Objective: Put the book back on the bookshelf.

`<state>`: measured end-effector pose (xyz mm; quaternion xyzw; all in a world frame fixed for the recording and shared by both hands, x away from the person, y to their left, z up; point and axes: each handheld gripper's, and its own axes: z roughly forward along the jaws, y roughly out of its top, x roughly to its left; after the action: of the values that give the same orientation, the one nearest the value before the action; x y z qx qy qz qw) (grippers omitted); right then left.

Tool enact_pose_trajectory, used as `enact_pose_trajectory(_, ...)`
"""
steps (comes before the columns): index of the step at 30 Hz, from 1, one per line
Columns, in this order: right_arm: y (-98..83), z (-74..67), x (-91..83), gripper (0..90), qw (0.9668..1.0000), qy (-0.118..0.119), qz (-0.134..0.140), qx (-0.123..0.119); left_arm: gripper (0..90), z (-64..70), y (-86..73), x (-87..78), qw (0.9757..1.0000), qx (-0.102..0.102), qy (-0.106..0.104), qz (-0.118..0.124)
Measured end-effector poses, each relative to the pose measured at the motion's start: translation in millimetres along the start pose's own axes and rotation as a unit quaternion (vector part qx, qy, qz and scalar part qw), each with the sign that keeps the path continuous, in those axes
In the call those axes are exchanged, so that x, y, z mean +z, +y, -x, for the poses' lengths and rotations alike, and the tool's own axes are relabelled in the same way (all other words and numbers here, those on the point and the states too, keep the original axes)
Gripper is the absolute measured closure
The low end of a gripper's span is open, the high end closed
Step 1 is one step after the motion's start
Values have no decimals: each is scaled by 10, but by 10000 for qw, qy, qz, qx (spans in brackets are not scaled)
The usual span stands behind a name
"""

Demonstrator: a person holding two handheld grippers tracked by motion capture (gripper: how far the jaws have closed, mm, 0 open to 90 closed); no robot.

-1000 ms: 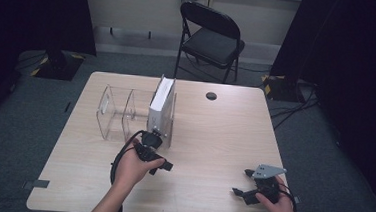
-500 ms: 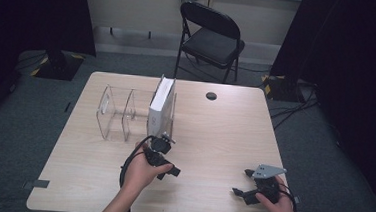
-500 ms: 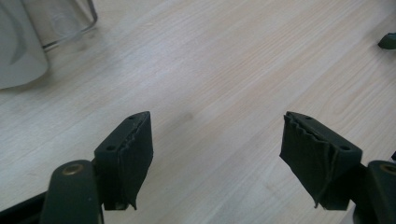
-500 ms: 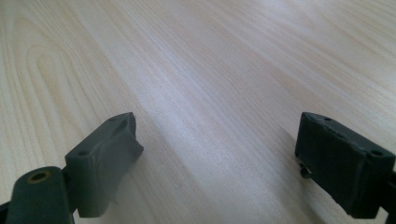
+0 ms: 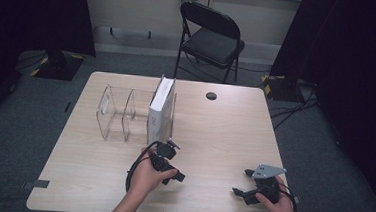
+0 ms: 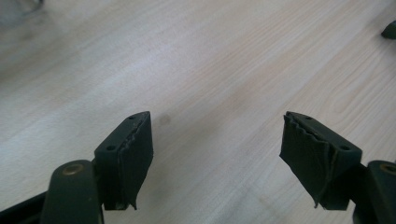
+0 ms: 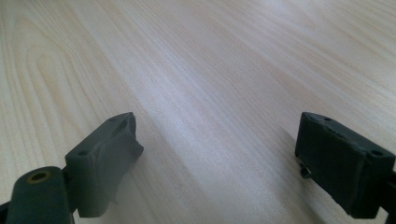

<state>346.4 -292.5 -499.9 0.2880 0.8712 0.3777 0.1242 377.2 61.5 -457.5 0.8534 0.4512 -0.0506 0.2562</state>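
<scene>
A white book (image 5: 161, 109) stands upright in the right end of a clear acrylic rack (image 5: 115, 116) on the wooden table (image 5: 224, 138). My left gripper (image 5: 175, 174) sits low over the table just in front of the book, held by a hand, and points right. In the left gripper view its jaws stand open (image 6: 217, 116) over bare wood with nothing between them. My right gripper (image 5: 240, 184) rests near the front right edge with a grey plate on top. Its jaws are open too (image 7: 219, 116), with bare wood between them.
The rack's two left compartments hold nothing. A small black round disc (image 5: 211, 95) lies near the table's far edge. A black folding chair (image 5: 211, 37) stands behind the table. Cables trail on the floor at the right.
My left hand has drawn back from the book toward the near edge and a little right, sinking closer to the table. The right gripper has stayed put.
</scene>
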Motion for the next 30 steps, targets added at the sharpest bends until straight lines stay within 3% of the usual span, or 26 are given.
enact_pose_trajectory(9, 0, 0, 0, 119, 10000, 1, -1, -1, 236, 41, -46, 96, 10000, 74, -3, 53)
enact_pose_trajectory(14, 0, 0, 0, 119, 10000, 0, 0, 1, 167, 67, -72, 128, 9989, 432, 92, 134)
enact_pose_trajectory(16, 0, 0, 0, 119, 10000, 0, 1, -1, 147, 94, -83, 146, 9975, 649, 241, 170)
enact_pose_trajectory(19, 0, -1, 0, 119, 10000, -2, 0, 0, 110, 115, -88, 180, 9956, 868, 292, 213)
enact_pose_trajectory(24, -1, -6, -1, 120, 10000, 1, -1, 6, 0, 162, -114, 254, 9922, 1112, 448, 327)
enact_pose_trajectory(30, -3, -9, -1, 120, 10000, 5, 6, 2, 0, 213, -156, 295, 9868, 1396, 726, 390)
